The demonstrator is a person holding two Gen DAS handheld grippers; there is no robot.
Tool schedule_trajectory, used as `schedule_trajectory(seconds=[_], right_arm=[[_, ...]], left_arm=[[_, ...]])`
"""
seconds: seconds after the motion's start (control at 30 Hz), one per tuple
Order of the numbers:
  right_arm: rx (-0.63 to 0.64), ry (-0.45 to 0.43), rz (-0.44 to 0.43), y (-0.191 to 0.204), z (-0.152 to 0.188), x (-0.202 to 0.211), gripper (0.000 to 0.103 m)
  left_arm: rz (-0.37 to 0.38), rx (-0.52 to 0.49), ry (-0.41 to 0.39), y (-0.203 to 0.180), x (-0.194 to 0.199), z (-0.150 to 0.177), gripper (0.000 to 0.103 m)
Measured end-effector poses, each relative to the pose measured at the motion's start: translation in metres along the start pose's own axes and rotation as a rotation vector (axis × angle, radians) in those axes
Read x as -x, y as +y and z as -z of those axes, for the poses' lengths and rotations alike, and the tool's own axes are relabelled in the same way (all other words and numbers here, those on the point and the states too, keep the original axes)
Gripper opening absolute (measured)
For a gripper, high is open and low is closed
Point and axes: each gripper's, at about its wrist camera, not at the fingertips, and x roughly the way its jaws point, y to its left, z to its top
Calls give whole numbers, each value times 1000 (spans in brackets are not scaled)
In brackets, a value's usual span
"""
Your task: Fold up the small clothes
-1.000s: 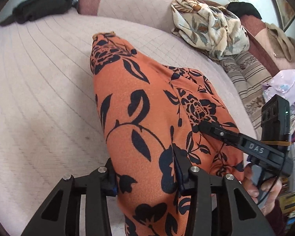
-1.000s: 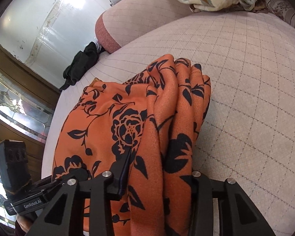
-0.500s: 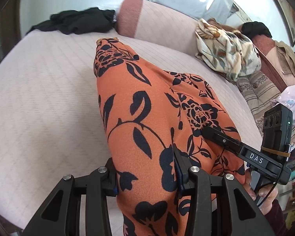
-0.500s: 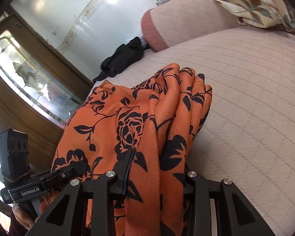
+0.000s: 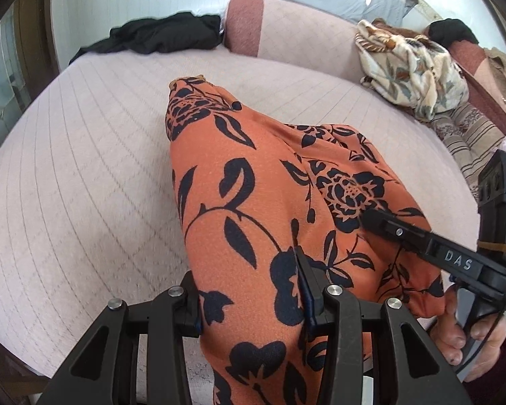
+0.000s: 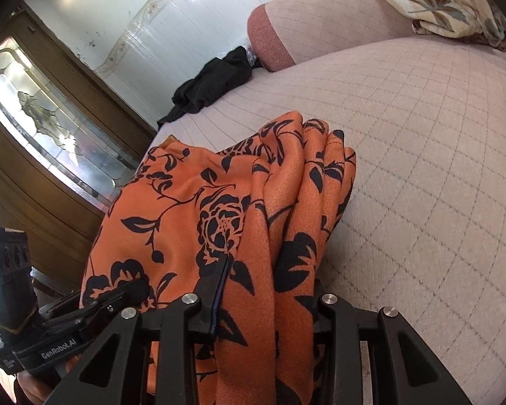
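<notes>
Left wrist view: the left tongs (image 5: 249, 295) are clamped on a gathered edge of the orange floral garment (image 5: 239, 209), which runs from the near edge of the bed (image 5: 84, 175) toward its middle, its far tip lying on the quilted cover. The right tongs (image 5: 371, 217) enter from the right side and grip the same near edge just beside; a hand (image 5: 469, 334) shows under them. A black garment (image 5: 158, 35) lies at the far left corner of the bed, and a cream floral cloth (image 5: 411, 71) is heaped at the far right, both well apart from the work. Right wrist view: the right tongs (image 6: 266, 303) are clamped on several bunched layers of the orange floral garment (image 6: 192, 209), with the left tongs (image 6: 135, 288) biting the edge to the left. Judgement: the step in hand is carrying the held edge over to make a fold; it is done well by keeping both grips level and evenly spaced, holding the edge taut, and laying it square onto the far portion before letting go. Hidden or unclear: the pads are buried in cloth, the near part of the garment is cut off below both views, and the number of layers held and the garment's kind cannot be told.
</notes>
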Motion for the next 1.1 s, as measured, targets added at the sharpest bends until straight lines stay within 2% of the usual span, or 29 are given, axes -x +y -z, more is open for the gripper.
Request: schedule_trajectory(seconds=[0.3,0.47,0.5,0.63,0.73,0.83,0.9,1.0,1.03,1.1], right_arm=[[-19,5,41,-7,-9,-5,36],[-38,27,44,-12,-7,0,41],[-44,27,55,-13,-8,1,49],[-43,-14,97,-15,-5,19,52],[-34,-82,145,-18,0,40,52],[-11,-157,193,-18,3,63,52],[9,-215,193,-15,4,80,52],[30,-258,126,-8,7,99,49],[31,-260,103,-6,7,101,42],[41,-252,74,2,8,102,39]], left_arm=[[-17,-34,-35,2,0,8,46],[-33,-51,-42,-1,0,9,51],[-40,-54,-41,-1,0,9,53],[-64,-67,-41,-1,2,11,57],[-90,-83,-43,-1,8,13,60],[-144,-107,-60,0,18,18,62],[-222,-149,-103,-1,30,21,65],[-303,-170,-153,2,47,21,69],[-321,-160,-157,5,51,20,71],[-343,-123,-149,13,54,15,72]])
